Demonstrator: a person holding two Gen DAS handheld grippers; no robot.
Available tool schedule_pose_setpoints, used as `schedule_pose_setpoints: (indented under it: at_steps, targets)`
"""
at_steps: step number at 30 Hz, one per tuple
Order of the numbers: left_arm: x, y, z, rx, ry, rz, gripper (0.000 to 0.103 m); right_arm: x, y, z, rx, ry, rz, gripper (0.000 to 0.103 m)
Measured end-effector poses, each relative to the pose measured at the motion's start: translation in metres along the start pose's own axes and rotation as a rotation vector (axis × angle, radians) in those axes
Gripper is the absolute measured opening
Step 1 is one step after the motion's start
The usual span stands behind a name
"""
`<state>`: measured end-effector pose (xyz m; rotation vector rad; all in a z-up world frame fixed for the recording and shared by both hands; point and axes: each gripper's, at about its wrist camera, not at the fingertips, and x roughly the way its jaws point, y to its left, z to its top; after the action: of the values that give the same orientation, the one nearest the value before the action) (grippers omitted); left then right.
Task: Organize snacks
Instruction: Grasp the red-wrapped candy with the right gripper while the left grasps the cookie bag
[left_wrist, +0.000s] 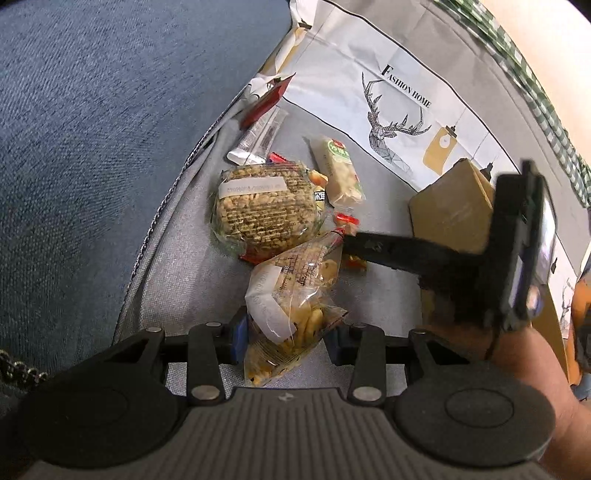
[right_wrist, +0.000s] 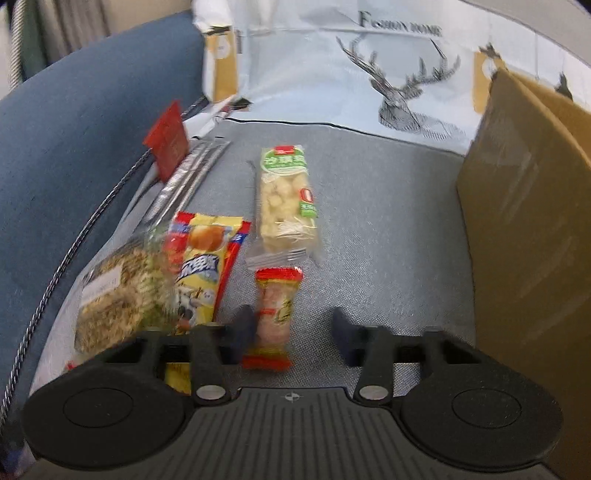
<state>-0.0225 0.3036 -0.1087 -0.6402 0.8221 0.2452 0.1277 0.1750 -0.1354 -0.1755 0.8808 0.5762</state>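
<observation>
Snacks lie on a grey fabric surface (right_wrist: 388, 240). My left gripper (left_wrist: 286, 336) is shut on a clear bag of yellow crackers (left_wrist: 295, 291), which stands up between its blue pads. My right gripper (right_wrist: 293, 330) is open. A small red-ended packet (right_wrist: 275, 314) lies between its fingers against the left pad, with a wide gap to the right pad. In the left wrist view the right gripper (left_wrist: 369, 247) reaches in from the right, its tip beside that small packet (left_wrist: 347, 219).
A round noodle cake packet (left_wrist: 266, 206), a green-topped puffed bar (right_wrist: 288, 199), a yellow-red packet (right_wrist: 207, 266), silver sticks (right_wrist: 188, 181) and a red sachet (right_wrist: 168, 142) lie nearby. A cardboard box (right_wrist: 528, 221) stands right, a deer-print bag (right_wrist: 369, 74) behind, blue upholstery (left_wrist: 92, 129) left.
</observation>
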Motion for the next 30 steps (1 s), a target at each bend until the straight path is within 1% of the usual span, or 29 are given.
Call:
schedule_pose_setpoints:
  at_steps: [2,5,11,15,18,20,22,24,28,30]
  targets:
    - [0.000,-0.001,0.000,0.005,0.000,0.002,0.045,-0.008,-0.003,-0.005,-0.011,-0.004,0.005,0.018]
    - [0.000,-0.001,0.000,0.005,0.001,0.000,0.045,-0.029,-0.007,-0.011,-0.027,-0.017,0.022,0.018]
    - [-0.001,-0.002,0.000,0.001,0.009,-0.014,0.045,-0.095,-0.004,-0.031,-0.109,-0.061,0.078,0.018]
    - [-0.003,-0.001,0.001,0.002,0.026,-0.032,0.045,-0.144,-0.002,-0.056,-0.138,-0.090,0.141,0.018]
    - [-0.002,0.002,0.001,-0.012,0.051,-0.058,0.045,-0.164,-0.004,-0.080,-0.125,-0.094,0.173,0.018]
    - [-0.001,0.005,0.002,-0.036,0.070,-0.077,0.045,-0.166,-0.007,-0.099,-0.108,-0.105,0.172,0.018]
    - [0.000,0.006,0.001,-0.044,0.085,-0.085,0.045,-0.155,-0.011,-0.114,-0.052,-0.065,0.157,0.018]
    - [0.000,0.004,0.000,-0.041,0.090,-0.078,0.046,-0.146,-0.013,-0.118,-0.014,-0.035,0.169,0.018]
    - [0.004,0.000,-0.001,-0.024,0.111,-0.066,0.046,-0.132,-0.009,-0.127,-0.065,-0.024,0.149,0.018]
    - [0.007,0.000,-0.001,-0.023,0.126,-0.069,0.046,-0.126,-0.010,-0.130,-0.076,-0.010,0.122,0.018]
